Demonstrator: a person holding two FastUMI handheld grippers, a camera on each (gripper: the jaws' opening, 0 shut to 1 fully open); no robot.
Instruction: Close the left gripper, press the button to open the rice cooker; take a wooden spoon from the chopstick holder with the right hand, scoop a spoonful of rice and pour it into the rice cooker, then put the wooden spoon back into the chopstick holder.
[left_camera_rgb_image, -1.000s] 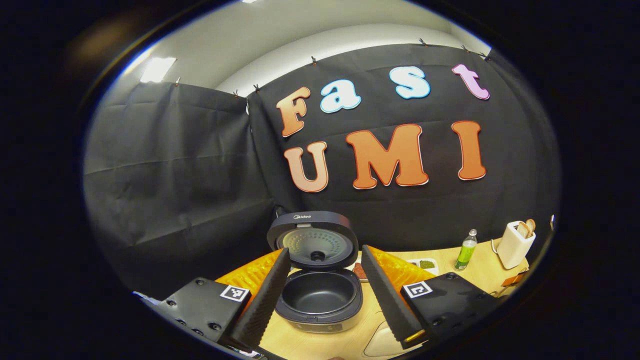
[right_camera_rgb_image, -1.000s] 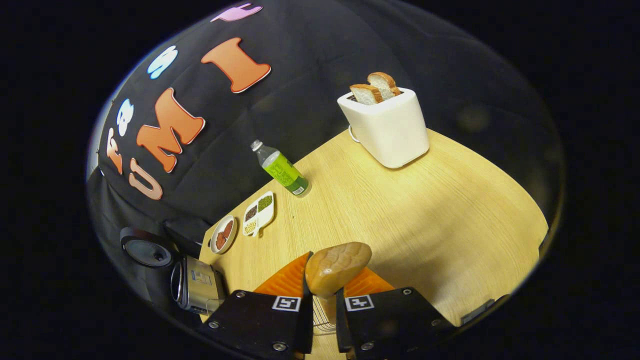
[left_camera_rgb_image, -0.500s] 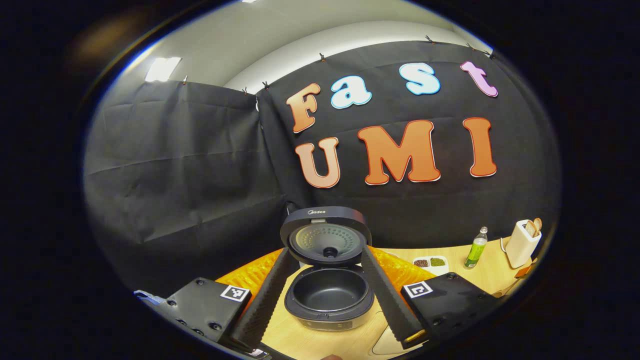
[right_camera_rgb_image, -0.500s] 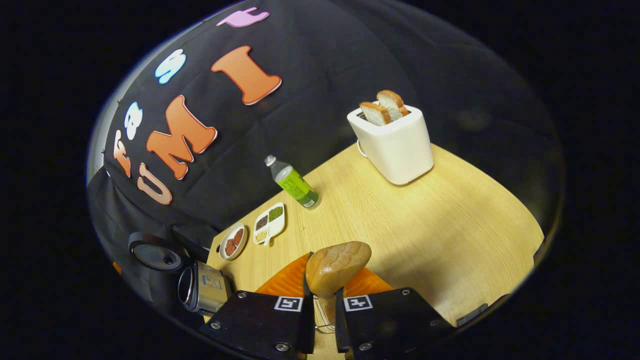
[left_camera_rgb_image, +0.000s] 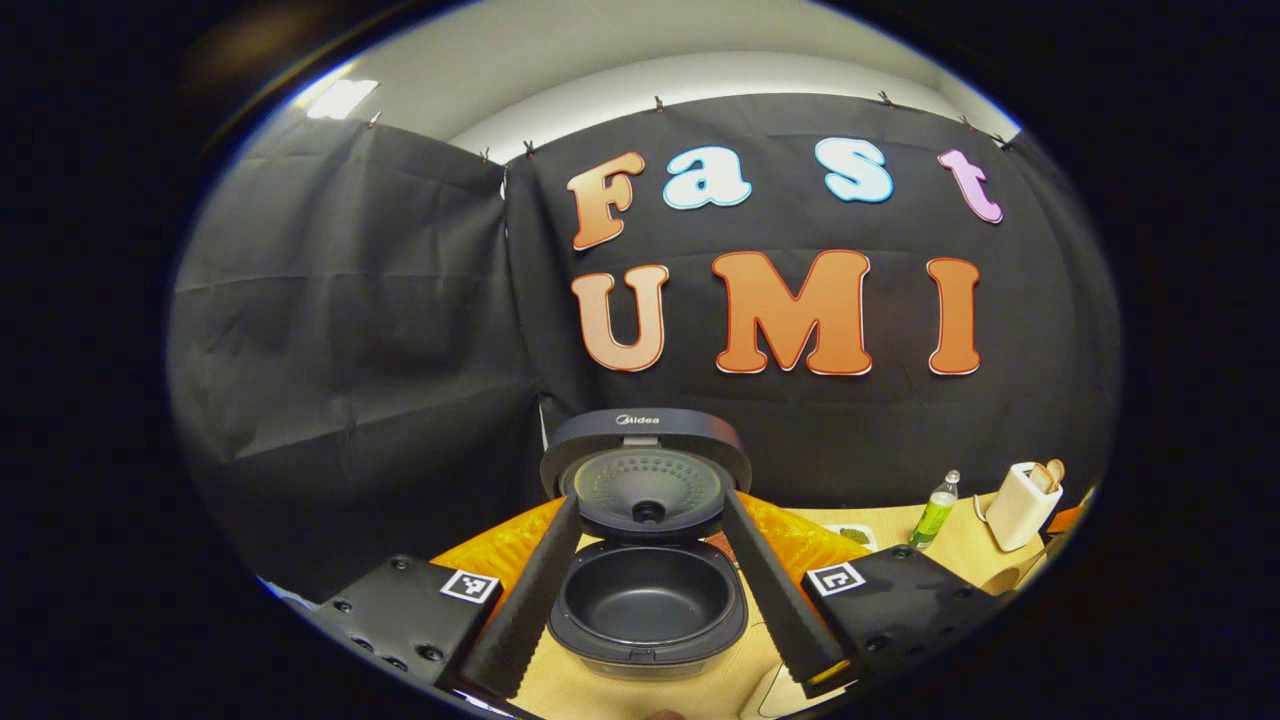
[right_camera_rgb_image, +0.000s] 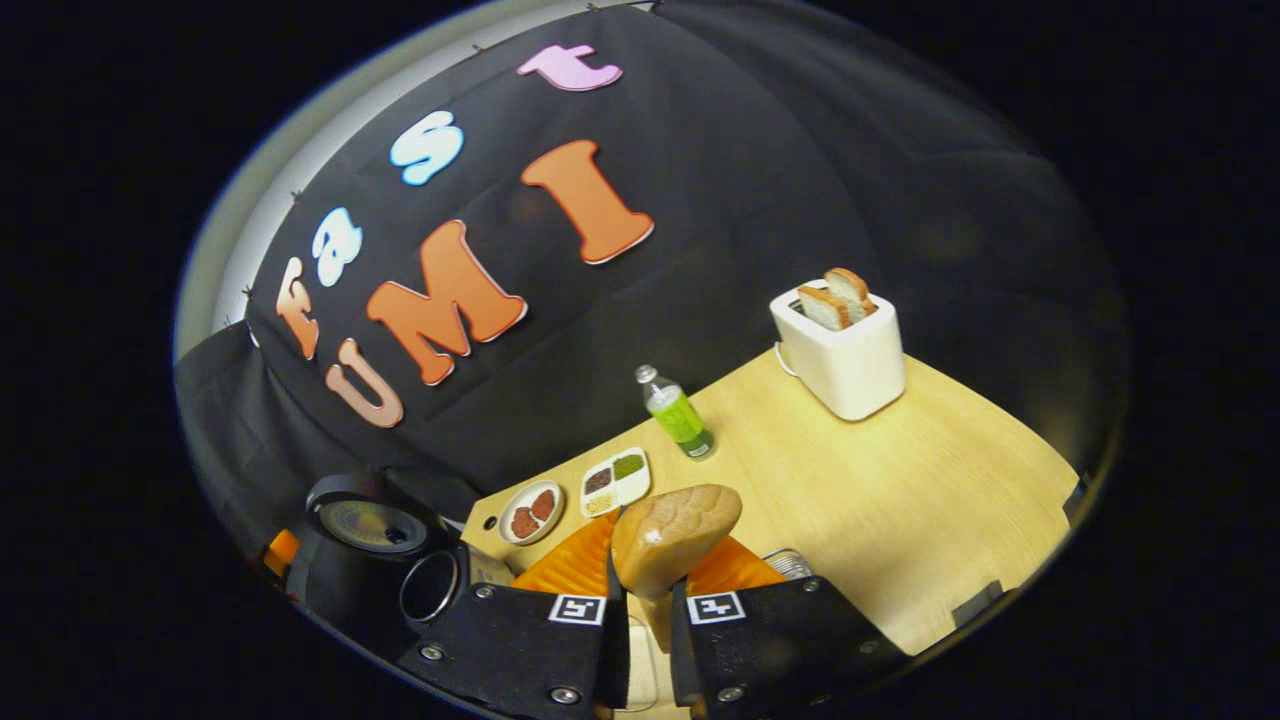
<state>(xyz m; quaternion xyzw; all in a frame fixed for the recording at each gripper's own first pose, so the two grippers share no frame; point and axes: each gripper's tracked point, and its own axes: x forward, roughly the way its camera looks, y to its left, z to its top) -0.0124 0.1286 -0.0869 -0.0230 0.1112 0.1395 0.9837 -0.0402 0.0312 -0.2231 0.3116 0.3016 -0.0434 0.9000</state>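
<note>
The dark rice cooker (left_camera_rgb_image: 645, 600) stands with its lid (left_camera_rgb_image: 645, 470) up and its inner pot bare. My left gripper (left_camera_rgb_image: 650, 502) hovers just in front of it, open, one finger on each side of the pot. In the right gripper view, my right gripper (right_camera_rgb_image: 650, 590) is shut on the handle of a wooden spoon (right_camera_rgb_image: 675, 535), whose bowl sticks up above the fingers. I cannot tell whether the spoon carries rice. The cooker (right_camera_rgb_image: 400, 560) lies low at the left there, partly hidden behind the gripper body.
On the wooden table (right_camera_rgb_image: 900, 480) stand a white toaster (right_camera_rgb_image: 845, 350) with bread slices, a green bottle (right_camera_rgb_image: 678, 415), a round dish (right_camera_rgb_image: 530, 512) and a divided dish (right_camera_rgb_image: 615, 480). A metal rim (right_camera_rgb_image: 790, 563) peeks out beside the right finger.
The right gripper has lifted and swung left with the spoon, so the toaster looks farther off and the cooker comes more into view. The left gripper has shifted slightly and stays open.
</note>
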